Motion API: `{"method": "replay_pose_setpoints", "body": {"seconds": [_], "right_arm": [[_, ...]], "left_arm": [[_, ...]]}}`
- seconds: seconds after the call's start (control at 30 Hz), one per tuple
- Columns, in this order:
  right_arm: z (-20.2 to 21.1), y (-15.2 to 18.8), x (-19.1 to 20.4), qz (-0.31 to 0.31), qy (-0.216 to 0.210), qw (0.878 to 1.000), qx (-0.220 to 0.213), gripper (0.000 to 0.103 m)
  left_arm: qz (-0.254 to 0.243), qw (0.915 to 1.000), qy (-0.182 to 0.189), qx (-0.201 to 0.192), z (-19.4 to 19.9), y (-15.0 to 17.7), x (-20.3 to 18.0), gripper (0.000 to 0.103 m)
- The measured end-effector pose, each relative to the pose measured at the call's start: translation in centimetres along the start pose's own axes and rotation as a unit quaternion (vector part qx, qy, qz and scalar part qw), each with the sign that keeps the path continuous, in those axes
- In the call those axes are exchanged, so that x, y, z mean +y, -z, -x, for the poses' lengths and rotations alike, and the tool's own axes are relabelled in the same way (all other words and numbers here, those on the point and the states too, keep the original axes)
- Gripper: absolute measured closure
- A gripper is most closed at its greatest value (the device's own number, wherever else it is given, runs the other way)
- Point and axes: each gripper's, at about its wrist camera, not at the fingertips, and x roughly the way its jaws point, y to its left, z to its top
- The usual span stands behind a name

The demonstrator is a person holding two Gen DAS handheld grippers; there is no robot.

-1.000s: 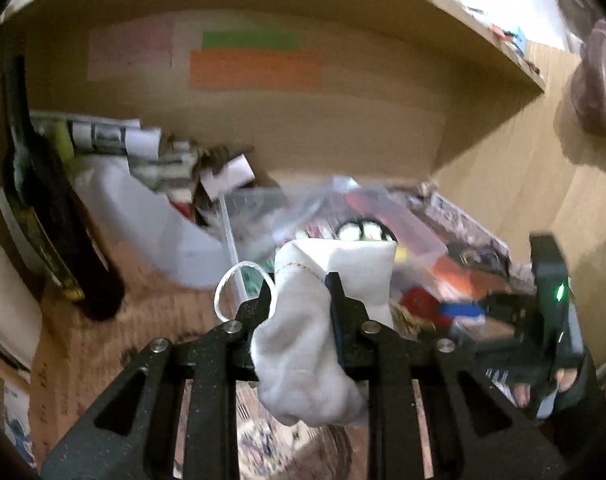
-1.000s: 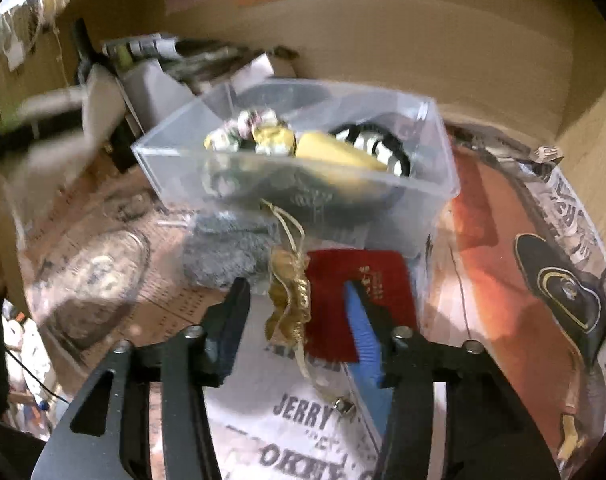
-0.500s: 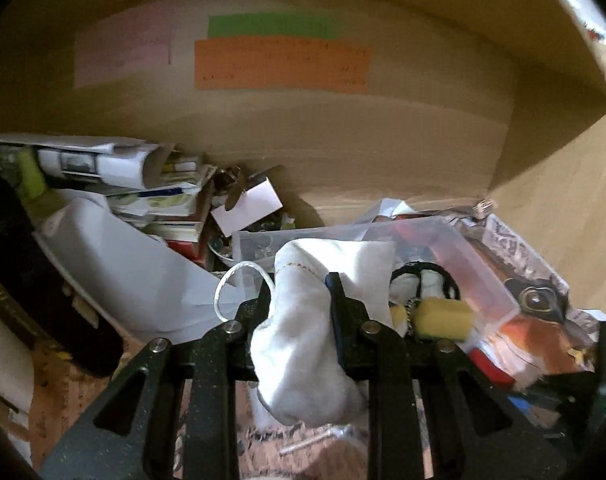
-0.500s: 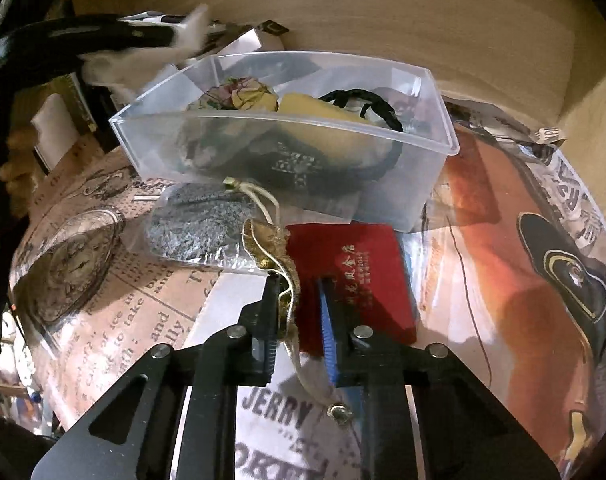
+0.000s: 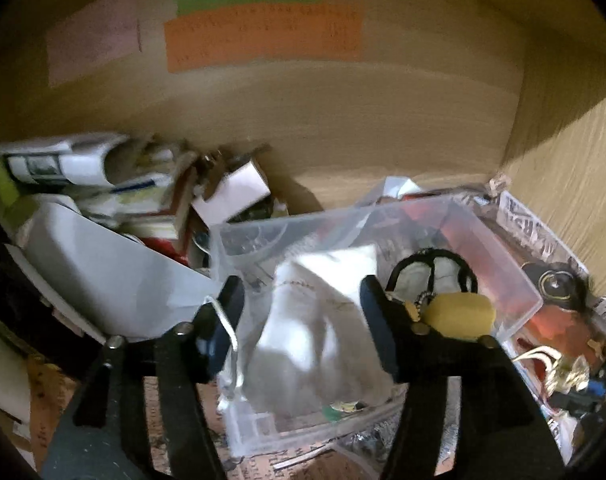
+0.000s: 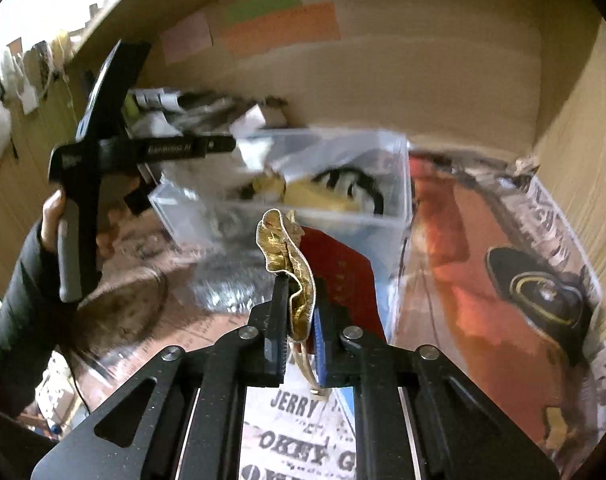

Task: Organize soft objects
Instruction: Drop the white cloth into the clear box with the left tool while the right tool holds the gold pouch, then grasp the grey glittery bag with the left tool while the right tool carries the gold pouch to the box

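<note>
Newspaper covers the shelf, wooden back wall behind with coloured notes, all blurred. Left gripper hangs over the clear bin, jaws wide, the white pouch lying loose between them in the bin. Right gripper, jaws narrow, pinches a gold pouch beside the bin.

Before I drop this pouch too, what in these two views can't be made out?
- Left wrist: white pouch between the open left gripper; blur hides whether it rests in the clear bin.
- Right wrist: bin contents smeared.
- Right wrist: gold pouch clamped in the right gripper; its body hidden by the fingers.
- Both: wall notes illegible.
</note>
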Motion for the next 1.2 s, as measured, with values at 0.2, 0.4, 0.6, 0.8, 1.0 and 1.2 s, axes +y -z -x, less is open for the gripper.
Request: {"method": "replay_pose_setpoints", "body": {"seconds": [0.2, 0.4, 0.6, 0.8, 1.0, 1.2], "right_arm": [[2.0, -1.9, 0.1, 0.003, 0.002, 0.999, -0.045, 0.093], [3.1, -3.5, -0.2, 0.001, 0.013, 0.997, -0.082, 0.093], [3.2, -4.6, -0.6, -0.001, 0.023, 0.995, -0.099, 0.093], [2.5, -4.8, -1.1, -0.008, 0.023, 0.995, -0.096, 0.093], [1.3, -5.0, -1.5, -0.006, 0.032, 0.996, -0.084, 0.093], [-0.8, -6.1, -1.8, -0.002, 0.037, 0.997, -0.069, 0.093]], "left_arm": [[-0.006, 0.9996, 0.016, -0.021, 3.7, 0.1, -0.1, 0.026], [-0.024, 0.9989, 0.022, -0.033, 6.7, 2.0, -0.9, 0.009], [-0.024, 0.9982, 0.054, 0.013, 7.1, 5.3, -1.2, 0.005], [-0.033, 0.9951, 0.070, 0.062, 4.5, 7.9, -2.5, 0.005], [-0.043, 0.9888, 0.085, 0.115, 0.0, 8.7, -4.2, 0.005], [-0.030, 0.9816, 0.117, 0.148, -2.4, 9.4, -4.5, 0.012]]}}
